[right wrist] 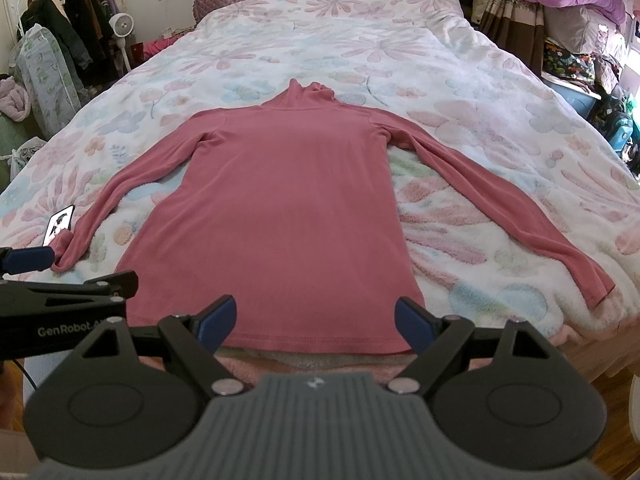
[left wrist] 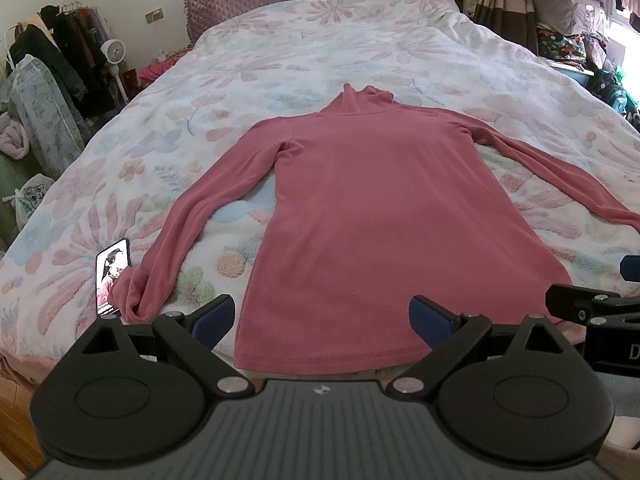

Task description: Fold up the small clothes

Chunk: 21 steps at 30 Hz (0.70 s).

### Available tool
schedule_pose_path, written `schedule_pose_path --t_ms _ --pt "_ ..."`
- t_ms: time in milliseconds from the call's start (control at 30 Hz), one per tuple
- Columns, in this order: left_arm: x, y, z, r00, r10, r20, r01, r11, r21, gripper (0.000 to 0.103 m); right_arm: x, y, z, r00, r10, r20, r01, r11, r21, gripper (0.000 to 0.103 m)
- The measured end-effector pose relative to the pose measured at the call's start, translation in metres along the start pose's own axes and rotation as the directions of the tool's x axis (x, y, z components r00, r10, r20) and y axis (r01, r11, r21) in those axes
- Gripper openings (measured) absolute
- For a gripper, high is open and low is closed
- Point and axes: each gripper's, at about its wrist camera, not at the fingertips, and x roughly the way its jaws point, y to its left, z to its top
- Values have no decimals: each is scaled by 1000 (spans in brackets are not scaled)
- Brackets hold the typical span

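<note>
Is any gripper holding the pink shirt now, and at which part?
Nothing is held. The left gripper and right gripper are both open above the hem of the pink shirt.

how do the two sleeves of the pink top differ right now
The left sleeve ends with its cuff bunched and turned over, lying against a phone; the right sleeve ends in a flat cuff on bare blanket with nothing beside it. The left sleeve curves in toward the hem, while the right sleeve runs straighter and angles further out from the body. Both are spread out, unfolded, untouched by either gripper.
</note>
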Motion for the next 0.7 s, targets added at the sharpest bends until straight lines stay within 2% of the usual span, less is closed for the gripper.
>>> schedule_pose_path --t_ms 700 --pt "1 0 -1 1000 2 -2 -2 1000 -2 103 4 0 -2 1000 4 -10 -4 1000 8 82"
